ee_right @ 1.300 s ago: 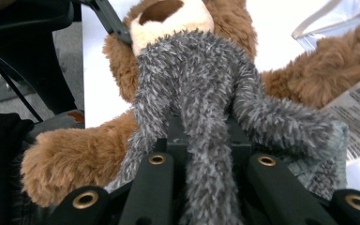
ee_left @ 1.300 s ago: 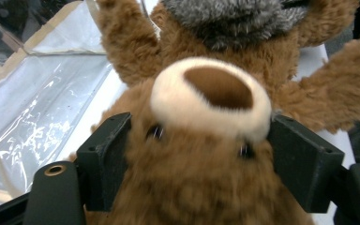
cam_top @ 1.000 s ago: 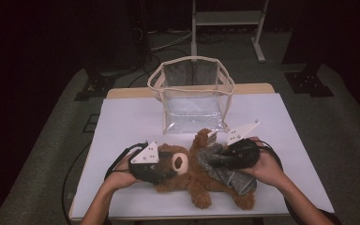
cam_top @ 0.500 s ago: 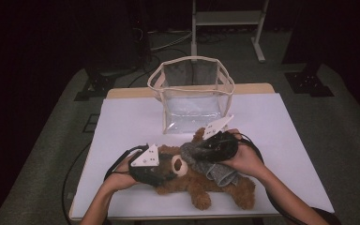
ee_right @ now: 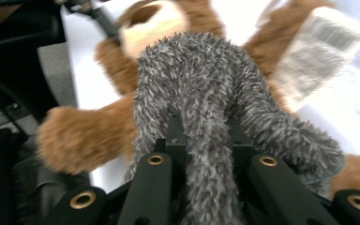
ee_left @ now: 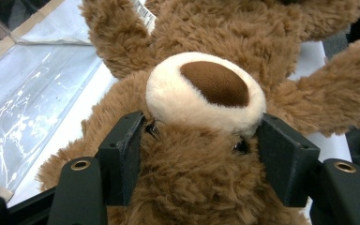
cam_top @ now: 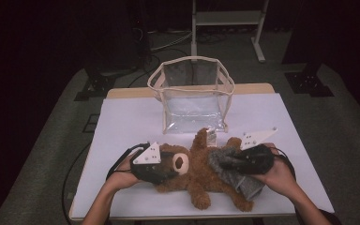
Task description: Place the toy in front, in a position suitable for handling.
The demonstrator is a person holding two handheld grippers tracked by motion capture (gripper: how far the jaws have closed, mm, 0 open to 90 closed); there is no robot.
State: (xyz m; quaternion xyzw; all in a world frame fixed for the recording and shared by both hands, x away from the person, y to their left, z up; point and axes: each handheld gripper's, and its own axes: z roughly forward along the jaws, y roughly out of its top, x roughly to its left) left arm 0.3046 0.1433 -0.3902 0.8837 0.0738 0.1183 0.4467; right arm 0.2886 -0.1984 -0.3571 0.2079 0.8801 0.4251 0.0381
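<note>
My left gripper [ee_left: 197, 154] clamps the brown plush teddy bear's [cam_top: 201, 171] head, lying before the clear plastic bag [cam_top: 192, 96]; my right gripper [ee_right: 206, 140] pinches its fuzzy grey garment [ee_right: 201, 84]. Tugging harder could slip fabric free.

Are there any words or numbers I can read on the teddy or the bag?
None can be read.
White tag on the teddy bear: it has dark print, too small to read.
The same tag in the right gripper view: stripes like a barcode, too blurred to read.
Clear bag: no words or signs visible on it.
Grey fuzzy cloth: no label visible.
</note>
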